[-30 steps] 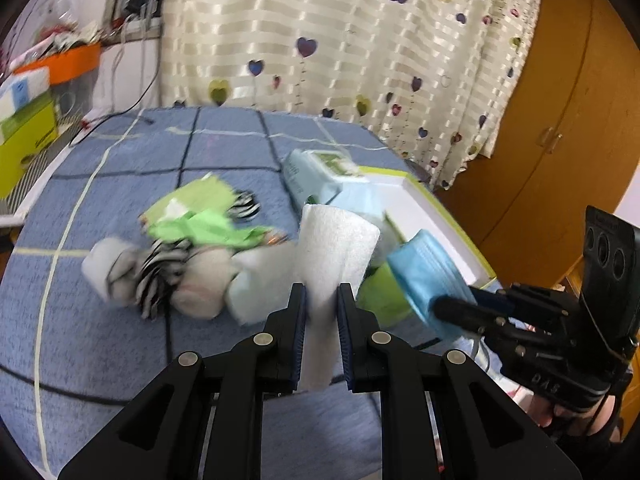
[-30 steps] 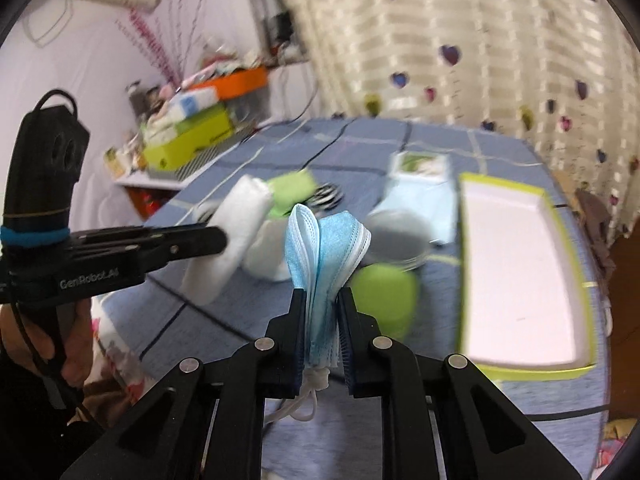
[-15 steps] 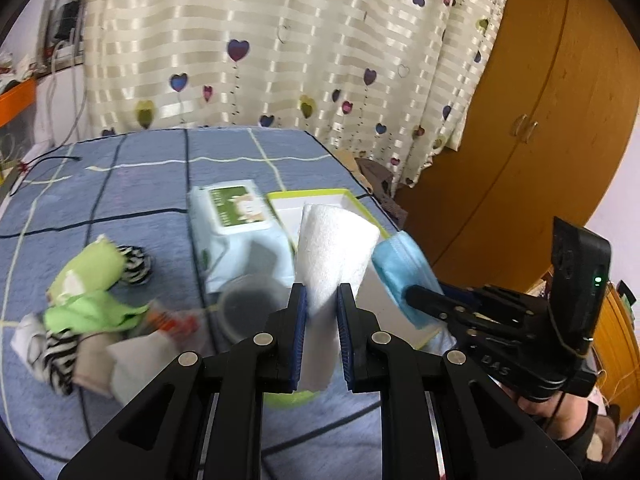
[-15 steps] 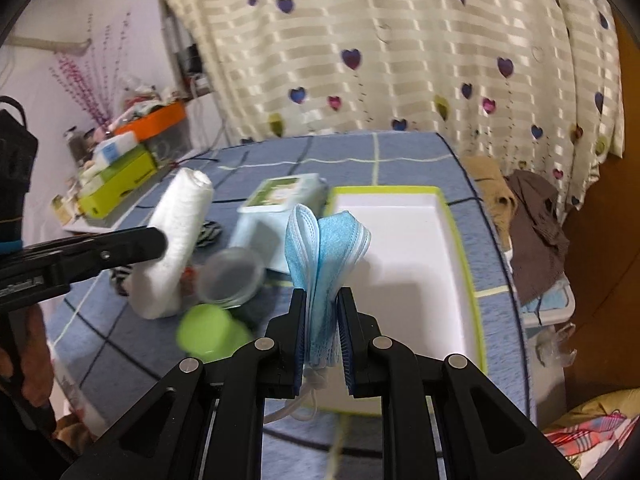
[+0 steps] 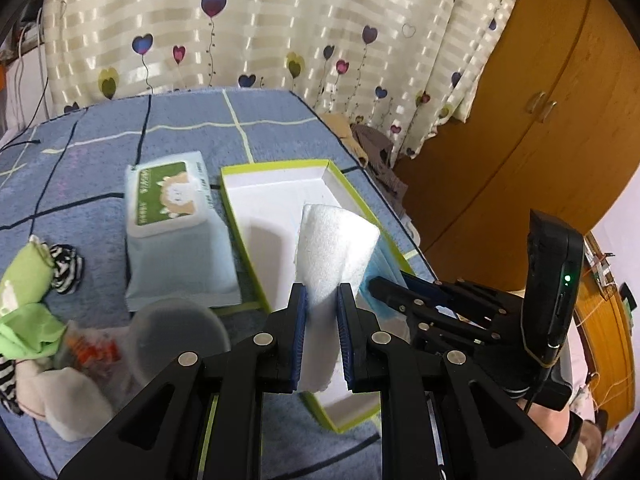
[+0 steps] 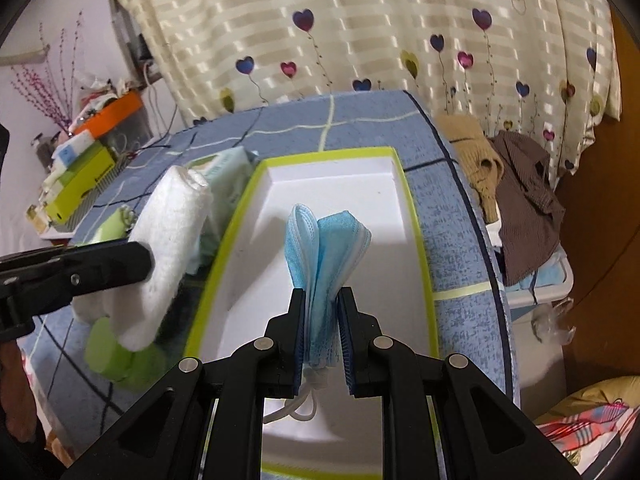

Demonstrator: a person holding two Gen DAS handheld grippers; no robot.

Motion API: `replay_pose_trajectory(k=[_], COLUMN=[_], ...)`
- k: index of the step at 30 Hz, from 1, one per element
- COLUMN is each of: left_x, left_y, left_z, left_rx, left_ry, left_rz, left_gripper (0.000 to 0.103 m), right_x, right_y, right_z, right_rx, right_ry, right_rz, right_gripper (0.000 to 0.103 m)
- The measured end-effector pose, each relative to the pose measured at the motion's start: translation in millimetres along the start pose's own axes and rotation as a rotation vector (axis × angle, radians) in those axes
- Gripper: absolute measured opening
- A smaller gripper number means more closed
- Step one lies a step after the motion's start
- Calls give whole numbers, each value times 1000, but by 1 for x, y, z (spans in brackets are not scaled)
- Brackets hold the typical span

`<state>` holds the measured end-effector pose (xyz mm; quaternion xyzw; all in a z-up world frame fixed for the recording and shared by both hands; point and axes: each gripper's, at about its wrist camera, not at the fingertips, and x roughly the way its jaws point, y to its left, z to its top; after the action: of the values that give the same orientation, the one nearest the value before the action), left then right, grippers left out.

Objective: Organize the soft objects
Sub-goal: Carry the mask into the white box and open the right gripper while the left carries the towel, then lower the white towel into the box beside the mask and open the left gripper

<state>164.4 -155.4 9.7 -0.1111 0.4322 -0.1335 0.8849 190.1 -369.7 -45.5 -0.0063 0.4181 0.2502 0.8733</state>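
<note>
clamping a rolled white towel [image 5: 336,240] between the pads of the left gripper [image 5: 322,300], jaws pressed tight into the soft roll, upper end tilted out over the white tray with the lime-green rim [image 5: 276,168]. pinching a folded stack of blue face masks [image 6: 324,240] in the right gripper [image 6: 323,300], jaws nearly closed on it, white ear loops dangling below the pads, hovering above the tray's bare white floor [image 6: 360,200].

sitting on a blue checked cloth-covered surface, possibly a bed; hard to tell which. lying just left of the tray: a pale blue wet-wipe pack [image 5: 172,224] with a green label. blurred further left and nearer: a translucent round lid [image 5: 176,332], green fabric [image 5: 24,320], striped black-and-white socks [image 5: 66,268], whitish soft pieces, edges too smeared to separate. hidden behind the towel in the left view: most of the masks, only a blue sliver showing. cut off at the left edge of the right view: a hand on the other gripper's handle. heaped beyond the far edge: brown and tan clothes [image 6: 520,184].
</note>
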Motion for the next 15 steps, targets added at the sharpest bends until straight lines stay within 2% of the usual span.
replay_pose_trajectory(k=[3,8,15], left_x=[13,33,51], left_y=[-2,-3,-4], left_z=[4,9,12], left_rx=[-10,-49,-85], left_ry=[16,44,68], left_rz=[11,30,41], left_gripper=[16,16,17], right_x=[9,7,-13], right_y=[-7,-11,-15], right_z=[3,7,5], right_rx=[-4,-15,-18], right_ry=[16,-1,-38], right_rz=[6,-10,-29], right_gripper=[17,49,51])
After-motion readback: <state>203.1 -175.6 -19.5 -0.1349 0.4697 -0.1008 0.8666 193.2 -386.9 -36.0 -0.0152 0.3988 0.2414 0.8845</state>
